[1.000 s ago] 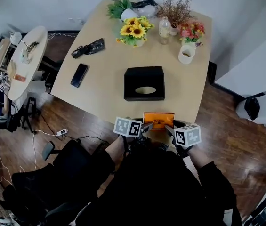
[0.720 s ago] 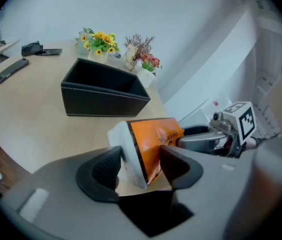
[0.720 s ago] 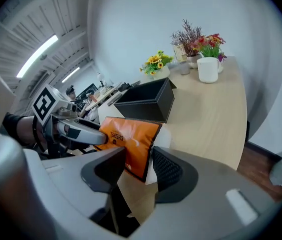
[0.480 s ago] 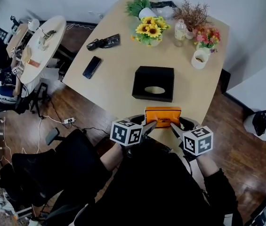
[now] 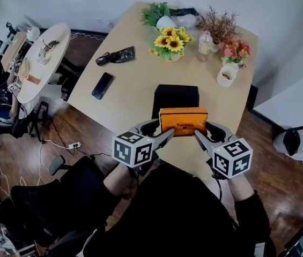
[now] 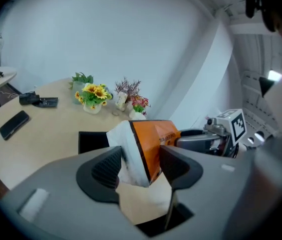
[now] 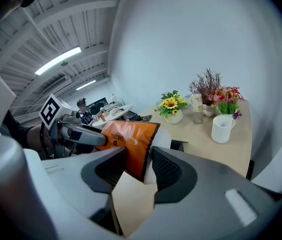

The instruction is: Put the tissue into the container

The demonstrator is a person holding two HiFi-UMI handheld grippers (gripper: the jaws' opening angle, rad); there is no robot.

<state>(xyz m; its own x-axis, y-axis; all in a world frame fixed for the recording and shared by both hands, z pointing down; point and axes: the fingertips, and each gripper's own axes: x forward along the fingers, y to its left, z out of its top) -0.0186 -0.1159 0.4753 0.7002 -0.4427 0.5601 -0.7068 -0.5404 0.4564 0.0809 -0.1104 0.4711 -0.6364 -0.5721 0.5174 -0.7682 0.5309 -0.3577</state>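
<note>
An orange tissue pack (image 5: 183, 121) with a white end hangs in the air between my two grippers, just in front of the black container (image 5: 175, 96) with its slot top partly hidden behind it. My left gripper (image 5: 159, 131) is shut on the pack's left end (image 6: 150, 141). My right gripper (image 5: 207, 134) grips the right end (image 7: 131, 139); its jaws are still closing, and both pads press on the pack. The container's corner (image 6: 92, 141) shows beyond the left jaws.
On the tan table (image 5: 135, 95) lie a black phone (image 5: 103, 85) and a dark pouch (image 5: 116, 56). Sunflowers (image 5: 171, 43), a bottle (image 5: 205, 43), pink flowers (image 5: 235, 52) and a white mug (image 5: 227, 75) stand at the back. A round side table (image 5: 38, 58) is at left.
The tissue pack has risen from the table's near edge and moved forward toward the black container, held between both grippers. Both grippers came up with it.
</note>
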